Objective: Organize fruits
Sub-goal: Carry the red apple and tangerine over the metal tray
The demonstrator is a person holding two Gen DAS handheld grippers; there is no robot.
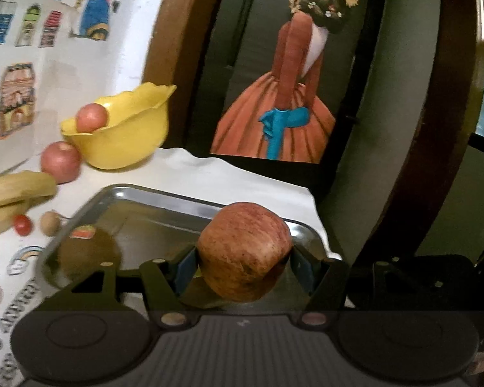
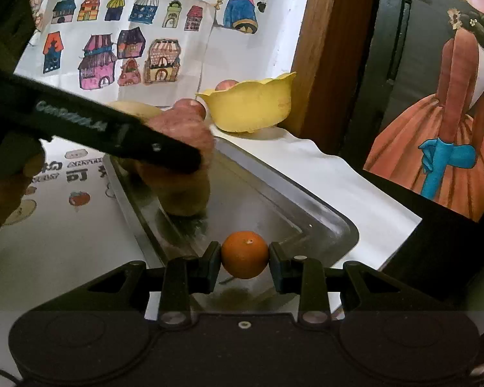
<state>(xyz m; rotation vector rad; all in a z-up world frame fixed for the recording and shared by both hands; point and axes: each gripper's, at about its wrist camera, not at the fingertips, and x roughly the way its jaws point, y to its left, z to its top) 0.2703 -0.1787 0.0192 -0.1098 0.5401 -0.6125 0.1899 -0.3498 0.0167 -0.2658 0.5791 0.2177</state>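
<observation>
Nearest the left wrist camera, the left gripper (image 1: 243,262) is clamping a large, speckled red apple (image 1: 244,251) between its blue-padded fingers (image 1: 184,267), holding it over the near edge of a shallow rectangular stainless-steel tray (image 1: 164,198). The tray floor beneath is lying bare apart from reflections; whether the apple is touching the metal cannot be told.

In the right wrist view, the right gripper (image 2: 245,259) is squeezing a small round orange (image 2: 245,254) between its black fingers (image 2: 211,264), just above the near part of the same steel tray (image 2: 319,206). Farther in over the tray, the black left gripper is reaching in from the left with the red apple (image 2: 184,190) in its grip, low over the tray floor. A hand (image 2: 9,187) is showing at the left edge.

Beyond the tray, on the white illustrated cloth covering the table (image 1: 209,171), small items are lying loose: a red cherry tomato (image 1: 22,224), a small tan round fruit (image 1: 50,223) just beside it, and pale yellow bananas (image 1: 16,188) at the left edge. A second red apple (image 1: 60,162) is sitting on the cloth, touching the side of a yellow plastic bowl with a scalloped rim (image 1: 129,132). One more reddish apple (image 1: 92,117) is resting inside that bowl, rising above its rim.

Farthest back, a dark panel with a painted figure in an orange dress (image 1: 284,96) is standing behind the table.
</observation>
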